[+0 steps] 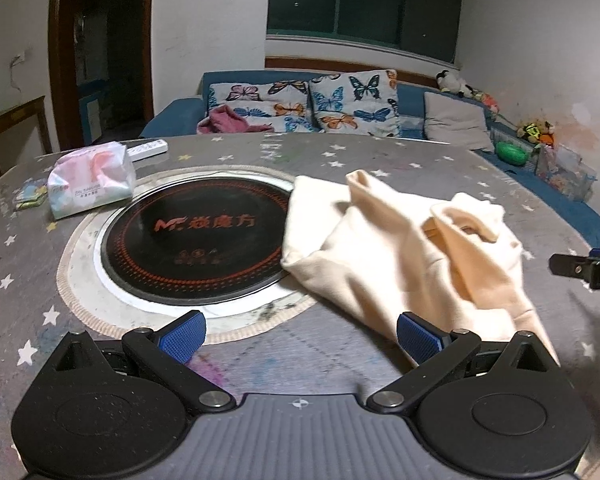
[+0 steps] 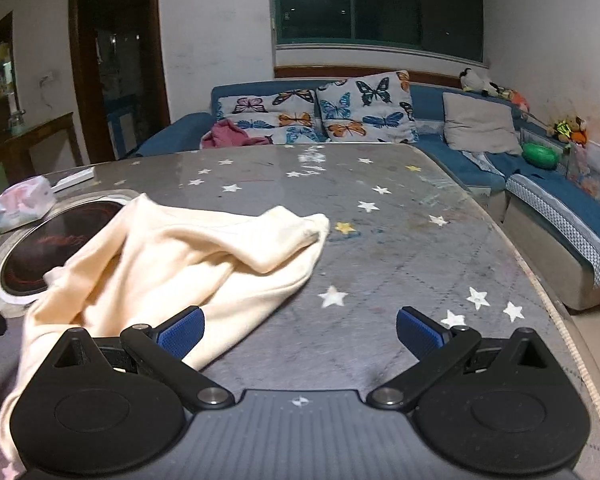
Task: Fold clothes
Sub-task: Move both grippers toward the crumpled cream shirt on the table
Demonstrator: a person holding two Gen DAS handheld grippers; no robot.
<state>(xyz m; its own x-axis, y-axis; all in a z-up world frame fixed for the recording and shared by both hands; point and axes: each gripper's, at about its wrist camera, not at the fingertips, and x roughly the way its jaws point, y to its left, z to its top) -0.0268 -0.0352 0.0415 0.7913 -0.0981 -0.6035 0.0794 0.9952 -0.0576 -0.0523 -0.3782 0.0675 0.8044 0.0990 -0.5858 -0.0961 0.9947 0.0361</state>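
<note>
A cream garment (image 1: 400, 248) lies crumpled on the grey star-patterned table (image 1: 320, 364), partly over the black induction hob (image 1: 192, 240). My left gripper (image 1: 300, 336) is open and empty, just before the garment's near edge, with its right finger next to the cloth. In the right wrist view the garment (image 2: 180, 264) lies left of centre. My right gripper (image 2: 300, 334) is open and empty, its left finger over the garment's near corner. The tip of the right gripper also shows at the right edge of the left wrist view (image 1: 580, 268).
A tissue pack (image 1: 90, 178) and a white remote (image 1: 148, 149) sit at the far left of the table. A blue sofa (image 2: 452, 152) with butterfly cushions (image 2: 364, 108) stands behind and to the right. The table's edge (image 2: 556, 304) curves at the right.
</note>
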